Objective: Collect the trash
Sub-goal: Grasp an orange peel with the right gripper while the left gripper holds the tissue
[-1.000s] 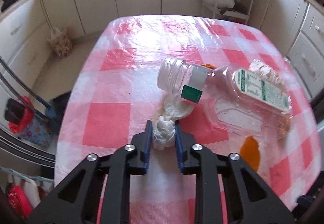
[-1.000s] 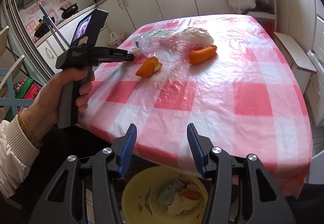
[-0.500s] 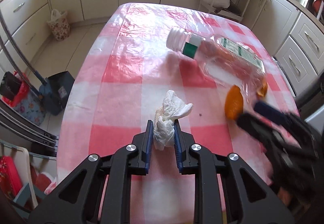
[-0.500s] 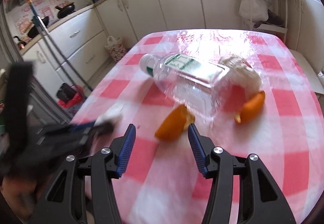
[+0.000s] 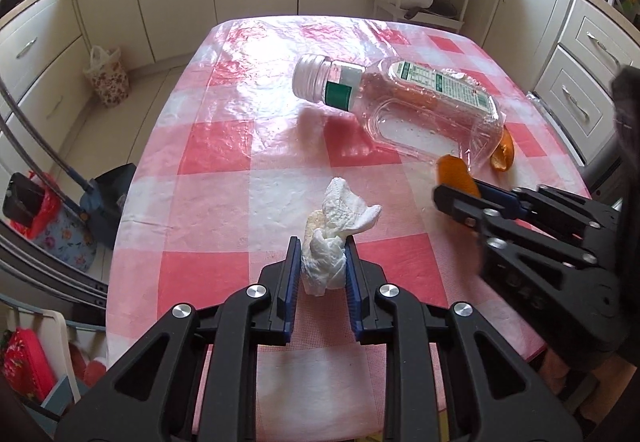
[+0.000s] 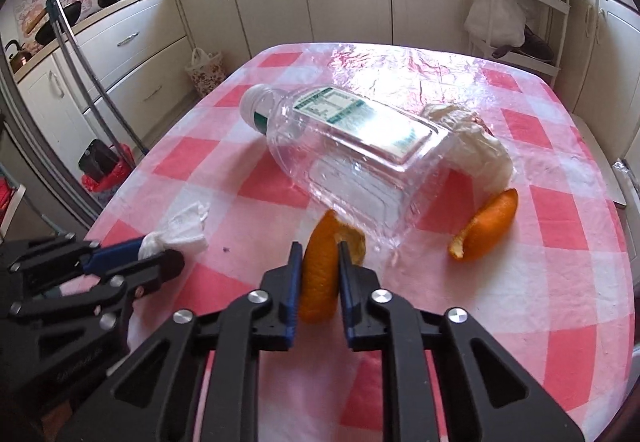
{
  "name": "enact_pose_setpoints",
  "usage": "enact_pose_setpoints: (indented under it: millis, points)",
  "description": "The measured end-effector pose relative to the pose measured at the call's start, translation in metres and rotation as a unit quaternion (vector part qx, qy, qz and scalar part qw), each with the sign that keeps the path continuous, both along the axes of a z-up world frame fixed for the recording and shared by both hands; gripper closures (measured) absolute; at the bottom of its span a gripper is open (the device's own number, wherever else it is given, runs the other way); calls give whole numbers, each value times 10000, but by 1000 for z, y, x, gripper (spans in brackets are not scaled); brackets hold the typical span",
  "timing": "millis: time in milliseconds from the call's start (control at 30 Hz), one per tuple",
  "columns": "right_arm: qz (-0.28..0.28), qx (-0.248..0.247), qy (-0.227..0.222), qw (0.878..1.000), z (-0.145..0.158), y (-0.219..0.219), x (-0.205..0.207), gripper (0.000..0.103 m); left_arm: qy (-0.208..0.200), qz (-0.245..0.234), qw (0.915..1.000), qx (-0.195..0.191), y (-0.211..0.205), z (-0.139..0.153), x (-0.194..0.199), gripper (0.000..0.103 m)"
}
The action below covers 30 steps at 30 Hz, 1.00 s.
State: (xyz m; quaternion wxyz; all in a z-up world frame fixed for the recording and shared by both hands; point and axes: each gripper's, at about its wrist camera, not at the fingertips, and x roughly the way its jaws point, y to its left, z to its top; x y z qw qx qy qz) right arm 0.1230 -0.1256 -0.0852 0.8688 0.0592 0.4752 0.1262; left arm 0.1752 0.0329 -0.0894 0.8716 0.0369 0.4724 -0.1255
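- Left tongs (image 5: 321,269): clamped on a crumpled white tissue (image 5: 334,232), most of the wad sticking out past the blue pads (image 5: 291,282). Tissue is over the near-left part of the counter (image 5: 208,146); can't tell if it touches the cloth.
- Right tongs (image 6: 319,271): closed on an orange peel (image 6: 320,282), peel standing on edge between the pads, its far end just at the base of the bottle.
- Clear plastic bottle (image 6: 352,150): lying on its side mid-counter, white cap pointing far-left, label up.
- Second orange peel (image 6: 486,228): on the cloth right of the bottle base, loose, apart from both tongs.
- Whitish crumpled wrapper (image 6: 476,142): behind the bottle's base end, touching it.
- Counter has a red/white check cloth under clear plastic film.
- The two tongs sit near each other at the near edge, left one low-left in the right wrist view.
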Motion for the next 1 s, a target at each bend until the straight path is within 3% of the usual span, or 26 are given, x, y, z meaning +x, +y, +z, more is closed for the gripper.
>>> enact_pose_setpoints:
  millis: [300, 467, 667, 1000]
  points:
    - [358, 178, -115, 9991, 33, -23, -46, 86, -58, 8, 9998, 202, -9, -3, -2, 78]
    - [290, 339, -18, 9990, 27, -34, -68, 86, -202, -57, 9989, 416, -17, -4, -5, 82]
    - [161, 562, -111, 9982, 26, -49, -77, 86, -740, -189, 9952, 605, -33, 8, -26, 85]
    - [286, 829, -351, 9955, 32, -67, -103, 86, -1493, 20, 9888, 62, -31, 33, -105, 85]
